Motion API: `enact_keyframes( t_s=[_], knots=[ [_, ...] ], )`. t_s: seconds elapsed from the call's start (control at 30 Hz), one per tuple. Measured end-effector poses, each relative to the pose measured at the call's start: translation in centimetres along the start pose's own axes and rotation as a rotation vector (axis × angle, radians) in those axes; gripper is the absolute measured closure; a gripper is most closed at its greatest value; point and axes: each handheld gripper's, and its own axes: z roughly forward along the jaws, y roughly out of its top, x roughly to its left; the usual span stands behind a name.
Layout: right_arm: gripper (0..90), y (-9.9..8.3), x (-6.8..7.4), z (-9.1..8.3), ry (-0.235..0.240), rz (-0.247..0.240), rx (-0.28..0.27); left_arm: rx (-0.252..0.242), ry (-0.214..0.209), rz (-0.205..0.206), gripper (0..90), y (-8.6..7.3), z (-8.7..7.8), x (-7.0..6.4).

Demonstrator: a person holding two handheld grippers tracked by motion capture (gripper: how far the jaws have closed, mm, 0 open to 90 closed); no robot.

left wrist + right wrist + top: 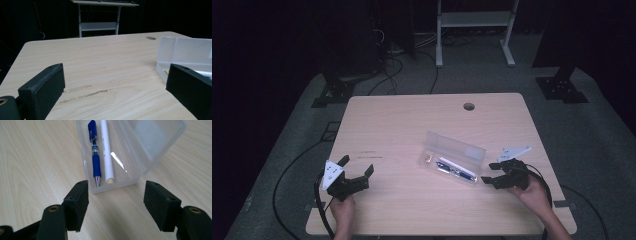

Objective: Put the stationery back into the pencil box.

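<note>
Black jaws of the right tongs (pixel 116 203) are sitting wide apart in the right gripper view, gripping nothing, with the near short end of the pencil case (pixel 112 157) lying just beyond and between them, not touching. Case is a clear plastic box, lid (pixel 152 137) hinged open and leaning back along one long side. Inside the tray a blue pen (pixel 95 155) and a white pen (pixel 106 150) are lying side by side, tips pointing toward the right tongs. In the high view the pencil case (pixel 454 159) is resting on the wooden table (pixel 412 120) right of centre, running diagonally, with a small yellowish item (pixel 427 159) at its far-left end that is too small to identify. Right tongs (pixel 496 172) are hovering just beside the case's right end, held in the person's right hand (pixel 532 192). Left tongs (pixel 357 167) are sitting well apart from the case, near the table's front-left area, held in the left hand (pixel 343 207), jaws also spread open and empty. In the left gripper view the pencil case (pixel 185 53) is showing off to the right, partly behind the right-side jaw, lid standing up, bare table between the jaws.
</note>
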Motion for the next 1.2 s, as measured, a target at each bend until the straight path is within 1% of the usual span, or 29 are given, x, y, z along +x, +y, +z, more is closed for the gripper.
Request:
enact_keyframes(
  t_s=[0.1,0.3,0.33,0.5,0.83,0.93,1.03,1.13,1.2],
  knots=[
    [35.5,-0.3,-0.1,-0.1,-0.003,0.011,0.007,0.001,0.0,0.001,1.1,0.0,0.0,0.0],
    [35.2,-1.1,-0.3,-0.3,-0.01,0.015,0.004,0.003,-0.002,0.004,1.1,0.0,0.1,0.0],
    [35.1,-1.2,-0.2,-0.4,-0.01,0.023,0.002,0.003,-0.002,0.005,1.1,0.0,0.1,0.0],
    [34.4,-1.9,-0.4,-0.7,-0.017,0.033,0.006,0.007,-0.008,0.002,1.1,0.0,0.1,-0.1],
    [34.1,-3.1,-0.4,-1.3,-0.032,0.049,-0.005,0.008,-0.016,0.004,1.1,0.0,0.2,-0.1],
    [33.7,-3.6,-0.5,-1.4,-0.031,0.062,-0.006,0.013,-0.021,-0.002,1.1,-0.1,0.4,-0.1],
    [33.6,-4.1,-0.5,-1.6,-0.032,0.072,-0.009,0.011,-0.023,0.001,1.1,-0.1,0.4,-0.2],
    [32.5,-4.7,-0.3,-1.8,-0.043,0.087,-0.016,0.01,-0.027,0.0,1.1,-0.1,0.4,-0.2],
    [32.3,-5.1,-0.1,-2.0,-0.058,0.087,-0.022,0.012,-0.032,-0.004,1.1,0.0,0.4,-0.1]
  ],
)
